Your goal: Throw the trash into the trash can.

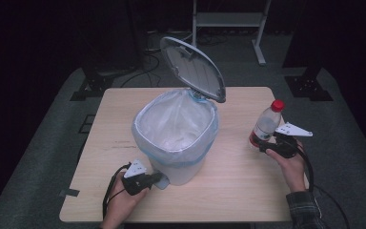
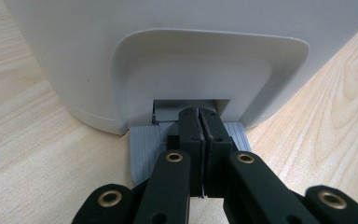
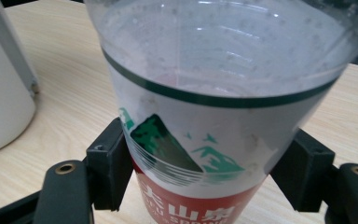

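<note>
A white pedal bin (image 1: 176, 138) with a clear liner bag stands mid-table, its grey lid (image 1: 193, 67) tipped up and open. My left gripper (image 1: 155, 179) (image 2: 199, 119) is shut, its tips pressed down on the grey foot pedal (image 2: 144, 147) at the bin's base. A clear plastic bottle (image 1: 266, 125) (image 3: 214, 93) with a red cap and a red-and-green label stands at the table's right. My right gripper (image 1: 267, 145) (image 3: 205, 163) is shut on the bottle's lower body, one jaw at each side.
The wooden table (image 1: 238, 186) sits on grey carpet. A white metal frame (image 1: 228, 19) stands beyond the far edge, with black stand feet (image 1: 310, 86) at either far corner. The bin's white wall (image 3: 0, 102) shows left of the bottle.
</note>
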`<control>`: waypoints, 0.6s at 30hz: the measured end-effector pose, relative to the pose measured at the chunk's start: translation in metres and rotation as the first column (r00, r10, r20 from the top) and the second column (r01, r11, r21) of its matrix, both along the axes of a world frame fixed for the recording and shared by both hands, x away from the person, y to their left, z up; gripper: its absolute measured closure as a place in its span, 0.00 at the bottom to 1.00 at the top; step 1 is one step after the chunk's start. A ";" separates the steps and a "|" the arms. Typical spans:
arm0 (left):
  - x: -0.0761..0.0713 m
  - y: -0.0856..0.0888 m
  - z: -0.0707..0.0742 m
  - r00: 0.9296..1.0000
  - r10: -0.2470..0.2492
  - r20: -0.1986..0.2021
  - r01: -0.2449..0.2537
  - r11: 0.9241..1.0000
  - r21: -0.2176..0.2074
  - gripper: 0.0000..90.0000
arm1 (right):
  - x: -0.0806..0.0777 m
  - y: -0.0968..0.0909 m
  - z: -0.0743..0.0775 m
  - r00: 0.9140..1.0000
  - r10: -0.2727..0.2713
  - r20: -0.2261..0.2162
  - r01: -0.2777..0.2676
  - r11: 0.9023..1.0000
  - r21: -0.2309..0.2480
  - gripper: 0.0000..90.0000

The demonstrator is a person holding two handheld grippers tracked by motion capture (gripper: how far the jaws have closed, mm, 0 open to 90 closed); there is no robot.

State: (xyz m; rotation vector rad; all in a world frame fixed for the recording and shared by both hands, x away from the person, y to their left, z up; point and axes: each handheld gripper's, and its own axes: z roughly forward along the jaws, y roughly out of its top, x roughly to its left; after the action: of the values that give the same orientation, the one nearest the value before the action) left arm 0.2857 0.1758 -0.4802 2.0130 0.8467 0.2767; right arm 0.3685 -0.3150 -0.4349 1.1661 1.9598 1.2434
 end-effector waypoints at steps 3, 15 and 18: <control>0.000 0.000 0.000 1.000 0.000 -0.001 0.000 1.000 -0.001 0.98 | -0.002 0.001 0.002 1.000 0.017 0.000 -0.017 1.000 0.004 0.32; 0.000 0.000 0.000 1.000 0.000 -0.003 0.000 1.000 -0.001 0.98 | -0.006 0.004 0.008 0.997 0.066 -0.028 -0.066 0.998 0.018 0.32; 0.000 0.000 0.000 1.000 0.001 -0.001 -0.001 1.000 -0.001 0.98 | -0.007 0.005 0.009 0.997 0.073 -0.030 -0.072 0.997 0.026 0.32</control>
State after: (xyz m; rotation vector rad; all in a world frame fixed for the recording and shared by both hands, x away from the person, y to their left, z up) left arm 0.2858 0.1758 -0.4802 2.0119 0.8481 0.2755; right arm 0.3613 -0.3100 -0.4255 1.1414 2.0311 1.2969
